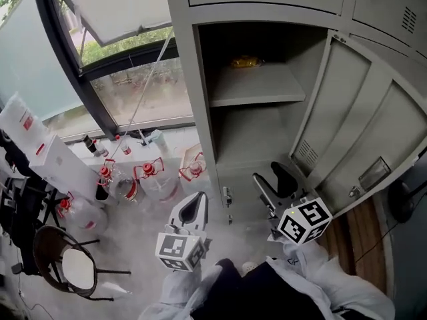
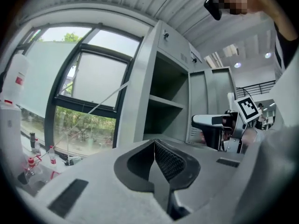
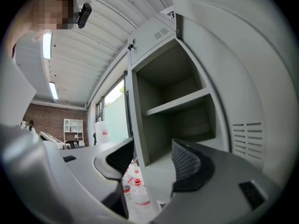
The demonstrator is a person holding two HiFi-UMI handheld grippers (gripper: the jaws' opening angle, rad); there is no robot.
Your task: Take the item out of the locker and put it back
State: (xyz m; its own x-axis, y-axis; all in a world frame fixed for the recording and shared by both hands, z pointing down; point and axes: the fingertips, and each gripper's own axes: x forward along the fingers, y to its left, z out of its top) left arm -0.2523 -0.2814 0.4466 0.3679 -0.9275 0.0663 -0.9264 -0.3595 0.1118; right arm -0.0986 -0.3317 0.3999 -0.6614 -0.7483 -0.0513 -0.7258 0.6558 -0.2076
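The yellow packet (image 1: 244, 62) lies on the upper shelf (image 1: 260, 87) of the open locker (image 1: 199, 112), towards the back wall and well apart from both grippers, which sit lower down in front of the bottom compartment. Neither one touches it.

The left gripper (image 1: 197, 204) is outside the locker, just left of its front edge. In the left gripper view its jaws (image 2: 154, 146) are pressed together with nothing between them. The right gripper (image 1: 272, 182) is at the mouth of the lower compartment, near the swung-open door (image 1: 363, 129). Its jaws (image 3: 152, 157) stand wide apart and empty — between them only the locker's front post shows, with red-capped bottles beyond.

The packet is small and flat-looking, a bright yellow-orange against the grey metal; it is too small in the head view to read any print. Both gripper views see the shelf from below, so its top is out of their sight.

Clear jugs with red caps (image 1: 152, 175) stand on the floor by the window (image 1: 133, 89).
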